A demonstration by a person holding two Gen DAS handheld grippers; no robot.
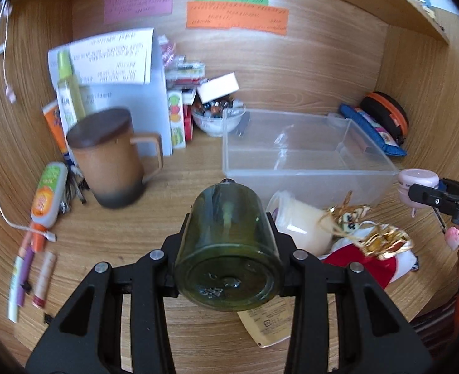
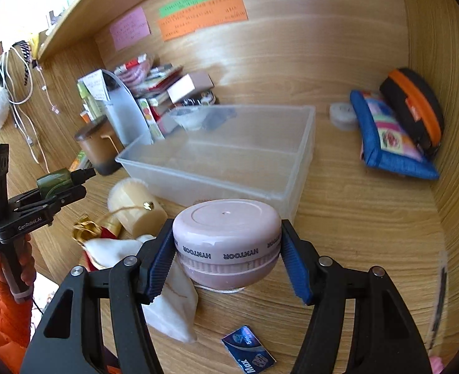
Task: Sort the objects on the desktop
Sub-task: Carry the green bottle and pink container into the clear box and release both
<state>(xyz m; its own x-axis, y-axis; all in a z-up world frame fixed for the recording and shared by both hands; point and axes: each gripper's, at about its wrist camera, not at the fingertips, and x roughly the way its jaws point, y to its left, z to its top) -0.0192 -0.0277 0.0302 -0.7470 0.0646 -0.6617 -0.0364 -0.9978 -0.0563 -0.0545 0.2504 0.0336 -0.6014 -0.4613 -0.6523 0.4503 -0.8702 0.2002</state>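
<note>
The green bottle [image 1: 229, 243], base toward the camera, is clamped between the jaws of the left gripper [image 1: 229, 233] and held clear of the tabletop [image 1: 129, 224]. The pink jar [image 2: 226, 243], its band printed "HYNTOOR" (seen upside down), is pinched between the blue pads [image 2: 157, 265] of the right gripper [image 2: 226, 249], also off the tabletop. Both hang in front of the clear bin [image 2: 217, 155], which stands empty. Beside the bin lie a cream candle [image 1: 298, 221] and a red-and-white pouch [image 1: 373, 258] with gold trim. A blue packet [image 2: 249, 350] reads "Max". The left tool's body [image 2: 26, 221] is marked "GenRobot.AI". Left of the bin stands a lidded brown mug [image 1: 111, 159].
</note>
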